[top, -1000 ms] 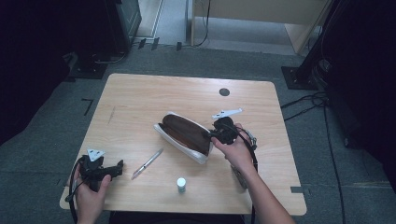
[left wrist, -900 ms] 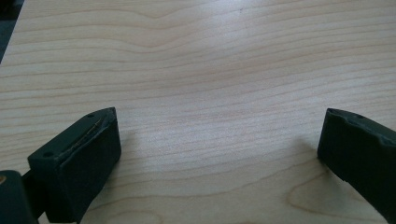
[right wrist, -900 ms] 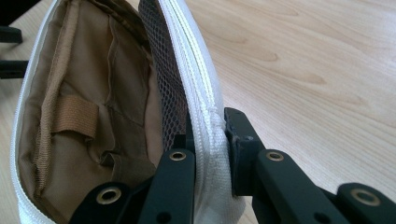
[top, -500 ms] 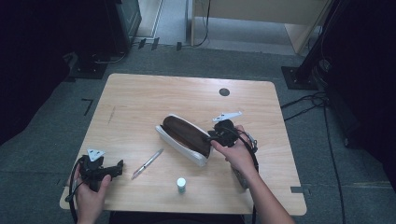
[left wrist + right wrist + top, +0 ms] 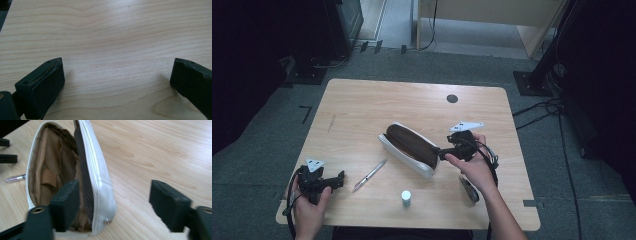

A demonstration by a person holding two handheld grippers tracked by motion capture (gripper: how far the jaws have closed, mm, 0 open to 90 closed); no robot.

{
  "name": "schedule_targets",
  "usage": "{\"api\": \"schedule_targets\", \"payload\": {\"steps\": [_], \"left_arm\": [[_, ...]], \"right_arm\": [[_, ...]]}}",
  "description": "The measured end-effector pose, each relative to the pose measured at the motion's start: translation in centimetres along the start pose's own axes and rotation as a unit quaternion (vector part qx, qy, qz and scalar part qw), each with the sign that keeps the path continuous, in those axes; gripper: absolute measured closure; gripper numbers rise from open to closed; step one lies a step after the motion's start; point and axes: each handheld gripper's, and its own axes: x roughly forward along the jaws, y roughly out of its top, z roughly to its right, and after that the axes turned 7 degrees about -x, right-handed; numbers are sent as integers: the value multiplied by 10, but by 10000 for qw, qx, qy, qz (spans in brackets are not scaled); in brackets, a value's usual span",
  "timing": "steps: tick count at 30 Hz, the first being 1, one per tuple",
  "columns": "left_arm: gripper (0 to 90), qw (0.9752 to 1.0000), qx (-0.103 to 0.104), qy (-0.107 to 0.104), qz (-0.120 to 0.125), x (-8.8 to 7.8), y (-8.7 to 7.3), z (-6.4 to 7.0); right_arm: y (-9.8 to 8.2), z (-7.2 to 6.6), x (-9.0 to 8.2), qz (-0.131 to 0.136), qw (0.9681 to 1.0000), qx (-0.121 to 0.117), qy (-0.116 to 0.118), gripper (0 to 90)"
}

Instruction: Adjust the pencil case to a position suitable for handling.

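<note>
A white pencil case [image 5: 409, 149] with a brown lining lies unzipped and gaping near the middle of the wooden table [image 5: 362, 110]. The right gripper [image 5: 113, 203] sits at the case's end toward the table's right edge; its jaws have just been opening and now stand apart around that white end, not pressing it. A pen [image 5: 369, 175] and a small capped bottle [image 5: 406, 198] lie toward the near edge. The left gripper [image 5: 339, 179], spread wide over bare wood, rests near the near left corner.
</note>
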Motion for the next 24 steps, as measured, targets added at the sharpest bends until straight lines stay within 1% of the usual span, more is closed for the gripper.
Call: {"api": "schedule_targets", "payload": {"steps": [2, 5, 8, 12, 15, 20, 22, 24], "left_arm": [[0, 10000, -1, 0, 3, 0, 0, 0], [0, 10000, -6, -1, 6, 0, 0, 0], [0, 10000, -1, -1, 1, 0, 0, 0], [0, 10000, 0, -1, 1, 0, 0, 0], [0, 10000, 0, 0, 1, 0, 0, 0], [0, 10000, -4, -2, 1, 0, 0, 0], [0, 10000, -4, -2, 2, 0, 0, 0], [0, 10000, -5, -2, 2, 0, 0, 0]], "right_arm": [[-3, -1, -5, -25, 10000, 30, -64, 143], [-8, -2, -15, -39, 9998, 109, -134, 141], [-18, 0, -24, 42, 9995, 160, -264, 141], [-37, 3, -38, 160, 9985, 312, -417, 142], [-55, 6, -47, 130, 9974, 426, -569, 143], [-80, 13, -57, 58, 9954, 598, -746, 147], [-90, 16, -61, 56, 9939, 721, -834, 146], [-97, 18, -64, 68, 9937, 745, -835, 146]]}}
